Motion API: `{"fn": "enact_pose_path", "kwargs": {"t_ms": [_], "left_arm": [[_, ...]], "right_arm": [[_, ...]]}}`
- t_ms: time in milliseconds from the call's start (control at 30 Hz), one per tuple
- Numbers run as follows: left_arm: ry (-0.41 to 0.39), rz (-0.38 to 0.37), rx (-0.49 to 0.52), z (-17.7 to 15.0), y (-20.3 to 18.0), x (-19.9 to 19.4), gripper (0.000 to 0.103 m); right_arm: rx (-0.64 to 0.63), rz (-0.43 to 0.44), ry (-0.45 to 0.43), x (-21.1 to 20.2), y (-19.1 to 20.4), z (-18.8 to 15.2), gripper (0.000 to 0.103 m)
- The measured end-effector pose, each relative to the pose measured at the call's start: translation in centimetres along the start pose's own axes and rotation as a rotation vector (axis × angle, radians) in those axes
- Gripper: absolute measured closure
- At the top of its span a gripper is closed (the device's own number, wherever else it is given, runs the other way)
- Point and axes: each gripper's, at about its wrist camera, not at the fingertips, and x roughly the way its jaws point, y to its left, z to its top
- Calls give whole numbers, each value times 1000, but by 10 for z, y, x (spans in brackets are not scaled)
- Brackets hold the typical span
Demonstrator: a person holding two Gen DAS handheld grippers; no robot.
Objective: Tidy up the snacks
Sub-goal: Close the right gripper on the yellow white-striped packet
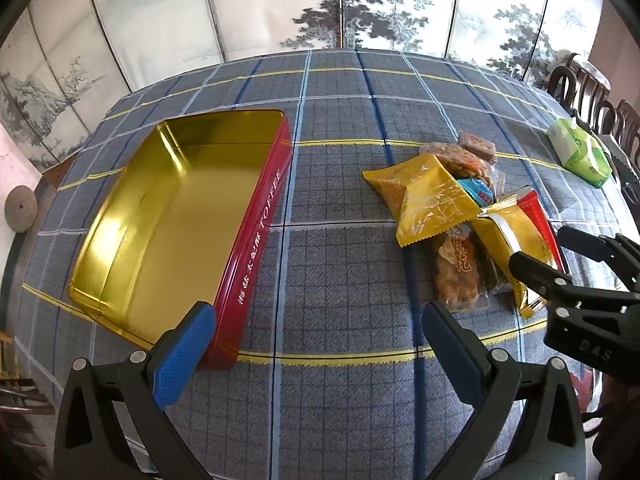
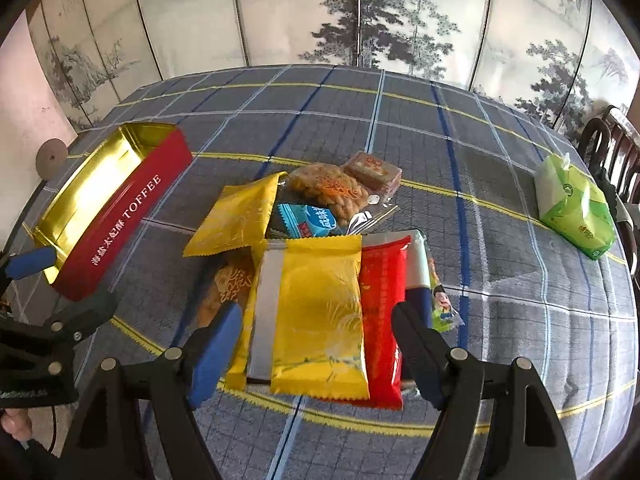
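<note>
The right gripper (image 2: 316,344) stands open, its blue pads either side of a yellow packet (image 2: 320,316) atop the snack pile (image 2: 316,240), not pressing it. Only the right wrist view shows, around that packet, a red packet (image 2: 382,312) just right of it, a blue sachet (image 2: 306,220) beyond it and a cartoon-printed wrapper (image 2: 442,304) past the red one. The left gripper (image 1: 316,344) also gapes open, holding nothing, over bare plaid desk (image 1: 340,280) left of the pile. Its view alone shows the red toffee tin (image 1: 176,220), left of the pile, empty and gold inside. A green tissue pack (image 2: 576,208) lies well right of the pile.
</note>
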Motion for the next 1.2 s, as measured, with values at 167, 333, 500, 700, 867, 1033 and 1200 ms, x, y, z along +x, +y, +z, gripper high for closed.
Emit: {"fn": "enact_pose_path", "kwargs": {"t_ms": [167, 333, 500, 700, 867, 1033, 1200], "left_arm": [[5, 6, 0, 3, 0, 4, 1], [8, 7, 2, 6, 1, 7, 1], [14, 11, 4, 8, 1, 10, 1], [18, 18, 13, 10, -3, 12, 1], [16, 14, 16, 15, -7, 11, 1], [8, 0, 14, 24, -11, 8, 1], [0, -24, 10, 36, -19, 8, 1]], "right_arm": [[6, 34, 13, 11, 0, 4, 28], [19, 50, 26, 18, 2, 6, 37], [24, 54, 15, 20, 2, 6, 42], [27, 63, 1, 18, -2, 4, 47], [15, 50, -8, 16, 0, 2, 48], [1, 54, -15, 10, 0, -1, 48], [7, 48, -38, -2, -10, -3, 48]]}}
